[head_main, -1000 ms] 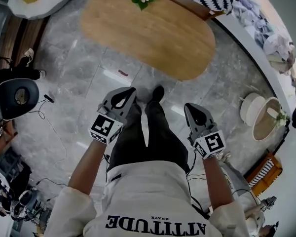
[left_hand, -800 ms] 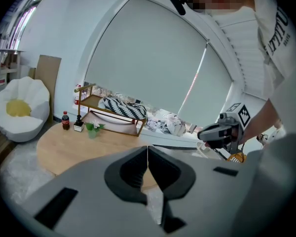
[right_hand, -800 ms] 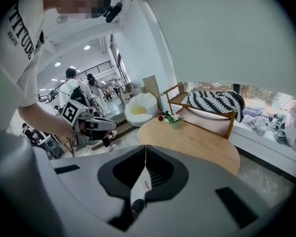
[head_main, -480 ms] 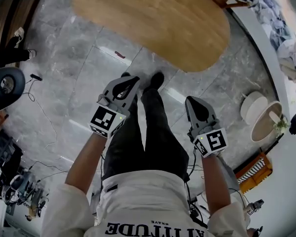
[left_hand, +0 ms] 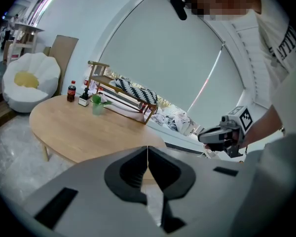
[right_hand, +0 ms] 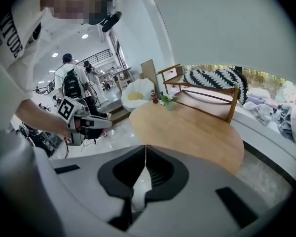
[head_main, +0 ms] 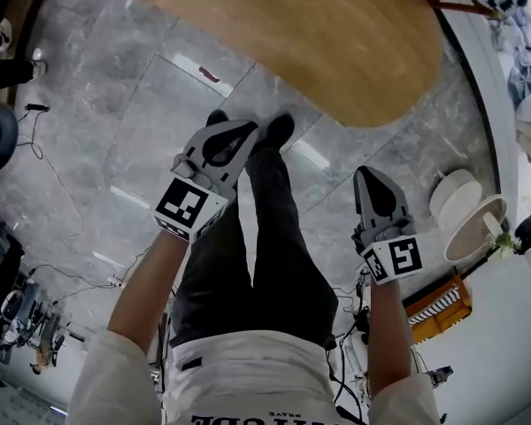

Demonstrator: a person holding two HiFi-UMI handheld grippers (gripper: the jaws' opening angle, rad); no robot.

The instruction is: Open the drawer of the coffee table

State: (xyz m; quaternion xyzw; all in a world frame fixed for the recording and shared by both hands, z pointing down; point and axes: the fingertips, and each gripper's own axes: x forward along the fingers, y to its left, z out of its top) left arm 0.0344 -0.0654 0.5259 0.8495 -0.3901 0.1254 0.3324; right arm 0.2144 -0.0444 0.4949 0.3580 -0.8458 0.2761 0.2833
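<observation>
Lower now, left claw and right claw hang clenched, empty; counter at twelve o'clock looms nearer, drawer unseen, nothing opened yet.

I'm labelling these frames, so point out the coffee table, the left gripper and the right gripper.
coffee table (head_main: 319, 34): head view, on the bare wooden top.
left gripper (head_main: 250, 128): head view, where its closed tips meet.
right gripper (head_main: 373, 173): head view, where its closed tips meet.
</observation>
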